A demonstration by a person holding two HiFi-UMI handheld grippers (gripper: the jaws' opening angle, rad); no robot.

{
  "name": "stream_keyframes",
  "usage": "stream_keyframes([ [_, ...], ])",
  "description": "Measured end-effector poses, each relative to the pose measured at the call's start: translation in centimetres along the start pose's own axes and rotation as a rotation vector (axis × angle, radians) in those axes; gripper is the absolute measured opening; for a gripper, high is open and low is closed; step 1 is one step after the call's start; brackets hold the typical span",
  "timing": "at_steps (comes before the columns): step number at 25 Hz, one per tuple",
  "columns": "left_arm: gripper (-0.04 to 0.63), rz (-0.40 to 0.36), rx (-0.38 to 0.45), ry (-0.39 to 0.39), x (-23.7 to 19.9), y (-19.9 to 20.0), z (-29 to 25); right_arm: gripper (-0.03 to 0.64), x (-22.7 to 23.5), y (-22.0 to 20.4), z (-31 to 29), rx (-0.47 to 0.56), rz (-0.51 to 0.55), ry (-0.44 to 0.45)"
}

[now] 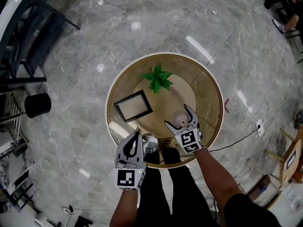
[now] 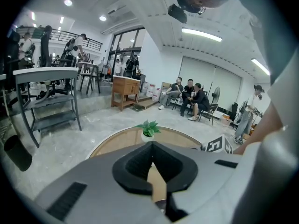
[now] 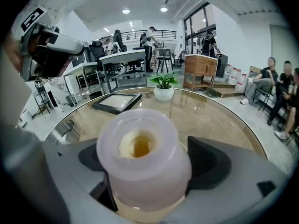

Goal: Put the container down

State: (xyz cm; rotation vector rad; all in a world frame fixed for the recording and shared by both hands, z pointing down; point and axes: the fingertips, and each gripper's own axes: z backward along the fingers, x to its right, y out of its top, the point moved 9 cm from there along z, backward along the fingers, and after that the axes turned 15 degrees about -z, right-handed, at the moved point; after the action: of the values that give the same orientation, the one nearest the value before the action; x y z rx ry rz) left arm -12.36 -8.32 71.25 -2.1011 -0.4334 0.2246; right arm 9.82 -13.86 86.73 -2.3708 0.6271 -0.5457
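A translucent whitish container (image 1: 180, 118) with a round mouth and amber contents stands on the round glass table (image 1: 208, 93). My right gripper (image 1: 178, 116) has its jaws spread wide on either side of it. In the right gripper view the container (image 3: 142, 162) fills the space between the dark pads (image 3: 212, 160) of the right gripper (image 3: 145, 176), and I see no pad pressing on it. My left gripper (image 1: 137, 135) hovers at the table's near edge with its jaws together and nothing in them; its left gripper view shows the left gripper (image 2: 152, 146) tips meeting.
On the table are a small potted plant (image 1: 157, 79), a dark picture frame (image 1: 132, 105) and a metal cup (image 1: 150, 143) beside the left gripper. A black bin (image 1: 38, 104) and shelving (image 1: 19, 41) stand left on the marble floor. Seated people (image 2: 189, 97) are far off.
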Motion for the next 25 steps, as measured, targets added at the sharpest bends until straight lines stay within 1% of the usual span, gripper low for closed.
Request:
stream_keyframes([
  [4,-0.002,-0.007,0.043,-0.007,0.0,2.5,0.2,0.462,-0.3,0.9,1.9,-0.003,-0.009,-0.002],
  [8,-0.002,-0.023,0.072,-0.017,0.0,5.4,1.2,0.461,-2.0,3.1,6.4,0.052,-0.046,-0.010],
  [12,-0.002,-0.043,0.112,-0.033,-0.2,9.2,3.0,0.459,-4.1,7.6,12.3,0.145,-0.065,0.002],
  [15,-0.002,-0.066,0.132,-0.046,-0.2,12.0,4.8,0.450,-5.7,11.9,16.9,0.215,-0.050,0.023],
  [17,-0.002,-0.067,0.150,-0.059,-0.1,13.8,6.0,0.408,-6.6,14.6,19.9,0.267,-0.030,0.027],
  [19,-0.002,-0.057,0.181,-0.068,-0.6,15.6,6.6,0.328,-7.3,17.4,22.1,0.329,0.005,0.036],
  [21,-0.002,-0.052,0.205,-0.066,-1.3,16.9,7.4,0.292,-8.4,19.7,24.0,0.375,0.050,0.049],
  [23,-0.002,-0.055,0.199,-0.067,-1.3,17.6,9.0,0.240,-9.8,20.9,26.5,0.404,0.069,0.052],
  [25,-0.002,-0.067,0.198,-0.073,-1.0,18.3,10.4,0.203,-10.9,22.0,28.7,0.445,0.054,0.056],
])
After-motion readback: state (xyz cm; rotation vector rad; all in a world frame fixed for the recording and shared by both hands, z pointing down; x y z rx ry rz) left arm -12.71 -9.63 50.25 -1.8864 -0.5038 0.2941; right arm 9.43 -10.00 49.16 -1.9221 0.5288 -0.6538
